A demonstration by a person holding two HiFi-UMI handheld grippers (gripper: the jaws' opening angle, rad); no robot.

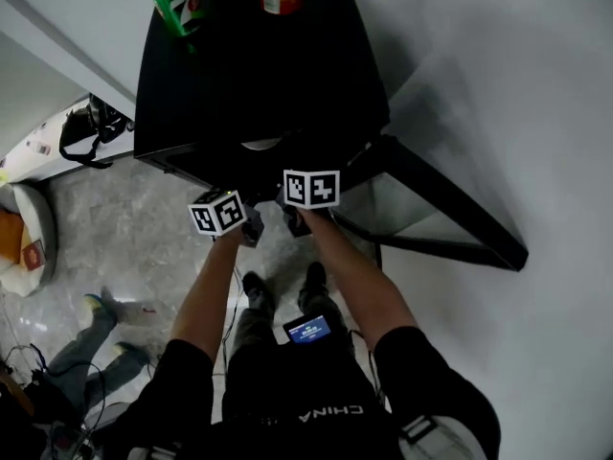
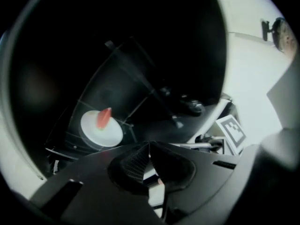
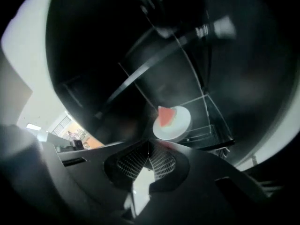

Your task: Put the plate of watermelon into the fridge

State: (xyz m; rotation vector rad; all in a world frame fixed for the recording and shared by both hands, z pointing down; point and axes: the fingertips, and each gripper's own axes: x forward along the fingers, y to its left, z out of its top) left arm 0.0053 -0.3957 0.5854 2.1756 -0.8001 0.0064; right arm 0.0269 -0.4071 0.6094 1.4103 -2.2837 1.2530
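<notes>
The plate [image 2: 93, 131] of watermelon [image 2: 104, 117] sits in the fridge [image 1: 259, 75].
Left claw [image 2: 149, 146] and right claw [image 3: 149, 153] are pressed together, empty.

The person wears a black short-sleeved shirt [image 1: 287, 401] with white "CHINA" lettering on the chest, dark trousers [image 1: 251, 338] and dark shoes [image 1: 255, 288]. A small device [image 1: 307, 330] with a lit blue screen hangs at the waist, and a grey strap [image 1: 421, 431] shows at the right shoulder. The left gripper [image 2: 149, 144] and right gripper [image 3: 150, 146] are matt black. Each carries a white cube [image 1: 218, 212] printed with black square markers. Their fingers [image 3: 129, 165] have ribbed pads.
</notes>
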